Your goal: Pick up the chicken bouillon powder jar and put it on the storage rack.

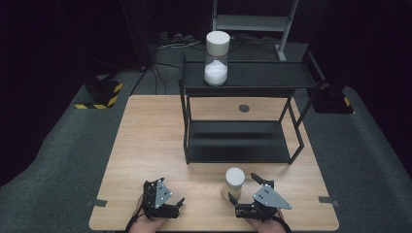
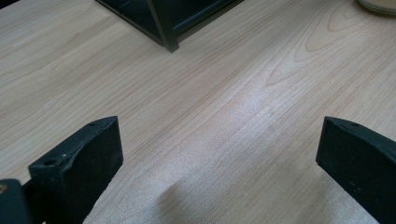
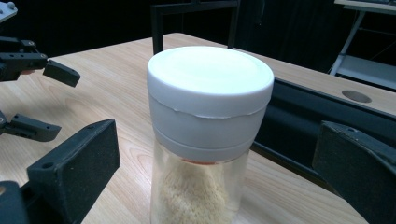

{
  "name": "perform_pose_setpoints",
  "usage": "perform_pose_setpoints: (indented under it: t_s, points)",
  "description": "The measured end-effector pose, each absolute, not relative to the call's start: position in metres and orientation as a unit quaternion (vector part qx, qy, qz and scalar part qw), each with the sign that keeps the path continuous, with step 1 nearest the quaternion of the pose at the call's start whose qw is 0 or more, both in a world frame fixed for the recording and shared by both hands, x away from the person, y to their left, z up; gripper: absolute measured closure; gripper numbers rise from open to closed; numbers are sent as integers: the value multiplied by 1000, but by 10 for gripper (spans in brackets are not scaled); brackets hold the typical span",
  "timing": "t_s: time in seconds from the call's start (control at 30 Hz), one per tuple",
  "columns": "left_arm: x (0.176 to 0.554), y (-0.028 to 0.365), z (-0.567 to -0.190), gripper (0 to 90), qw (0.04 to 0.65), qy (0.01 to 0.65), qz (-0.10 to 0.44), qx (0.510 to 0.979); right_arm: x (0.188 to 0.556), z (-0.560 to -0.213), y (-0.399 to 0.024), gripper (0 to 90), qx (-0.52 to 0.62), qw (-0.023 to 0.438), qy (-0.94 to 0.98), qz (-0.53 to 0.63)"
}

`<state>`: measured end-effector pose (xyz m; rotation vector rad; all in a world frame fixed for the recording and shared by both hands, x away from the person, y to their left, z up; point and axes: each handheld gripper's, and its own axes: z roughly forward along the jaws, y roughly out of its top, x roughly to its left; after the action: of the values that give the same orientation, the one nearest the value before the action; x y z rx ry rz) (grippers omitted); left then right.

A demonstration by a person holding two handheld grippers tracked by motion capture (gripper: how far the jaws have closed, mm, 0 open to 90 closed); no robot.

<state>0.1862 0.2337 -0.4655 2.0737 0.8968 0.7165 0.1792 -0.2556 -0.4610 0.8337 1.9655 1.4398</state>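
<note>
Right gripper (image 1: 241, 188), lower right of the high frame, fingers spread wide on either side of a jar (image 1: 233, 183) with a white lid, not touching it. The jar stands upright on the wooden surface (image 1: 145, 145), lower centre, just in front of the black shelf rack (image 1: 238, 145) (tan grainy fill visible in the right gripper frame). Left gripper (image 1: 180, 204), lower left, fingers released, nothing between them, over bare wood. A second jar (image 1: 216, 58) with white fill sits on the rack's top shelf, upper centre.
</note>
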Motion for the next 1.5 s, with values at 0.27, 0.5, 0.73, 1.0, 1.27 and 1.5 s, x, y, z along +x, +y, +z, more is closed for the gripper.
perform_pose_setpoints:
  t_s: [0.27, 0.5, 0.73, 1.0, 1.27, 1.5]
  points:
    - [186, 235, -466, 9, 380, 351, 279, 809, 187, -467, -254, 75, 306, 266, 739, 538]
    - [187, 235, -465, 9, 378, 351, 277, 810, 191, -469, -250, 152, 293, 262, 743, 542]
    - [188, 237, -466, 9, 383, 352, 274, 809, 195, -468, -249, 224, 293, 260, 743, 543]
    - [188, 237, -466, 9, 383, 352, 273, 810, 201, -476, -255, 335, 302, 247, 731, 560]
    - [188, 238, -466, 9, 384, 351, 272, 809, 202, -480, -257, 343, 300, 246, 726, 568]
    - [188, 238, -466, 9, 384, 353, 272, 808, 201, -479, -256, 345, 301, 248, 726, 566]
